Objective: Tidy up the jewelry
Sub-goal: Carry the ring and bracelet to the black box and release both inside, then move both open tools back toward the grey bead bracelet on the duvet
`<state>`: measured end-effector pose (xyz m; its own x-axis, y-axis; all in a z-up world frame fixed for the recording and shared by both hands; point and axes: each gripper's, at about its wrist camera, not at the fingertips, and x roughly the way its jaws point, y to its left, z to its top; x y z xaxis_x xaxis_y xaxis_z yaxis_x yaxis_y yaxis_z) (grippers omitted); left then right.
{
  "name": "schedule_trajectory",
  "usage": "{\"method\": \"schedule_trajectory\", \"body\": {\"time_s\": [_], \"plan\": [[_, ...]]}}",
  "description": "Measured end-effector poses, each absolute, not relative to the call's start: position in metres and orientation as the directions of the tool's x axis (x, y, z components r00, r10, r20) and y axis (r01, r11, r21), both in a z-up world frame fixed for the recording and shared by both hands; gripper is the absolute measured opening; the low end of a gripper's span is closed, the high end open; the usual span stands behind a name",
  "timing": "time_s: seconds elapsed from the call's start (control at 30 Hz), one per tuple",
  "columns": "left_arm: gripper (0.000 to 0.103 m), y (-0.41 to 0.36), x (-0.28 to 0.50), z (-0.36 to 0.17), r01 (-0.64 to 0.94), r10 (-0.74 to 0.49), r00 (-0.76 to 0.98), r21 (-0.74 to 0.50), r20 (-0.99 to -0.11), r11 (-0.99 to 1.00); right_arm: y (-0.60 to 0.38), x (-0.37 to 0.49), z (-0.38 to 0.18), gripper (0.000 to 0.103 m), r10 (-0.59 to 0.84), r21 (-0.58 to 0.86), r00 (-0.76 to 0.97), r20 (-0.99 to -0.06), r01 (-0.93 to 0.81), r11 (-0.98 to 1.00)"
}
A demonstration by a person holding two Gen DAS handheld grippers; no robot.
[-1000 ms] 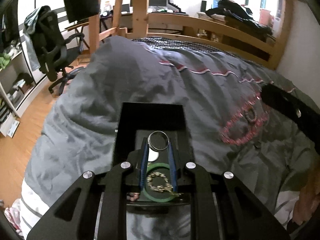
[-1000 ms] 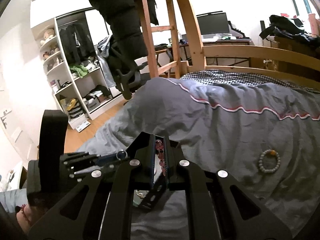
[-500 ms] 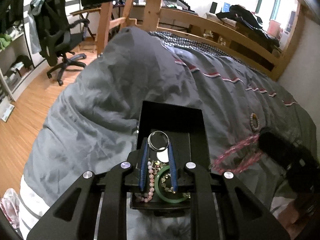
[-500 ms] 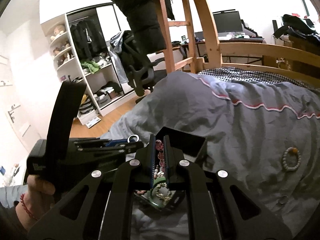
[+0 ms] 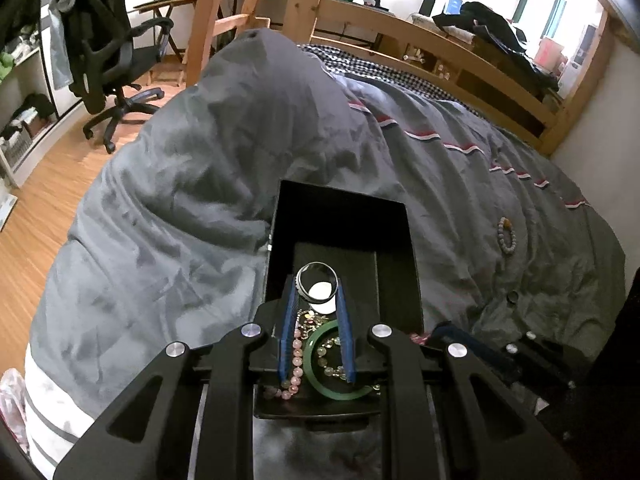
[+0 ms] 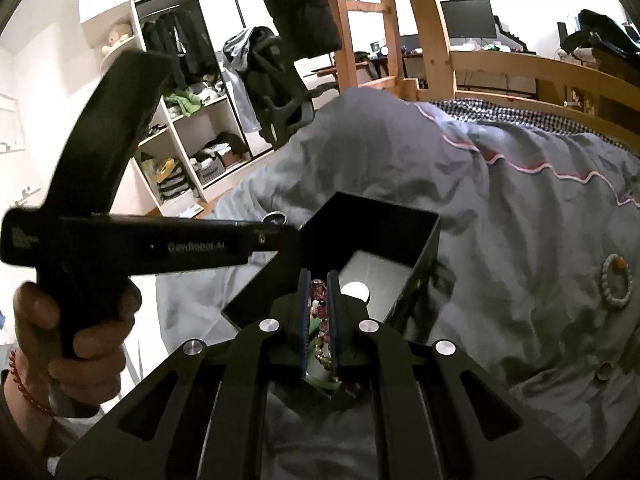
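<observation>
An open black box (image 5: 280,240) lies on the grey duvet (image 5: 180,184). Inside it are a green bangle (image 5: 316,376), a pink bead bracelet (image 5: 297,354), gold chain and a white disc. My left gripper (image 5: 317,284) hangs over the box, shut on a silver ring (image 5: 318,264). From the right wrist view that ring (image 6: 274,217) shows at the left gripper's tip beside the box (image 6: 372,216). My right gripper (image 6: 319,276) is shut on a pink bead strand (image 6: 319,289), just above the box's near end. A pale bead bracelet (image 6: 616,282) lies loose on the duvet.
A hand (image 6: 80,328) holds the left gripper's handle. The pale bracelet (image 5: 507,236) sits right of the box, a small dark round piece (image 5: 513,297) nearer. A wooden bed frame (image 5: 440,36) bounds the far side; an office chair (image 5: 104,52) and shelves (image 6: 188,148) stand left.
My right gripper has come down and in from the duvet to the box, bringing the pink strand. The left gripper drifted slightly over the box, still gripping the ring.
</observation>
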<state>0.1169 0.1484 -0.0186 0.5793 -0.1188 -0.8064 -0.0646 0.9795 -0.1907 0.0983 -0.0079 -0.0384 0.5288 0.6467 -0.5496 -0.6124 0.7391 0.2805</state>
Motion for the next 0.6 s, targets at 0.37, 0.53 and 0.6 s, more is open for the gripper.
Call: {"method": "schedule_trajectory", "body": {"time_s": [0.37,0.53,0.6], "plan": [[0.08,0.146,0.112,-0.011,-0.081,-0.075,0.61,-0.156,-0.789,0.984,-0.01,0.093,-0.042,0.094,0.637,0.266,0.564,-0.525,-0.601,0.753],[0.089,0.146,0.11,-0.008,-0.08,-0.075,0.628,-0.16,-0.775,0.984,-0.017,0.099,-0.043,0.099,0.546,0.199,0.624,-0.559,-0.539,0.819],[0.095,0.144,0.11,-0.008,-0.079,-0.067,0.636,-0.151,-0.769,0.985,-0.024,0.105,-0.044,0.099,0.531,0.212,0.628,-0.568,-0.512,0.832]]}}
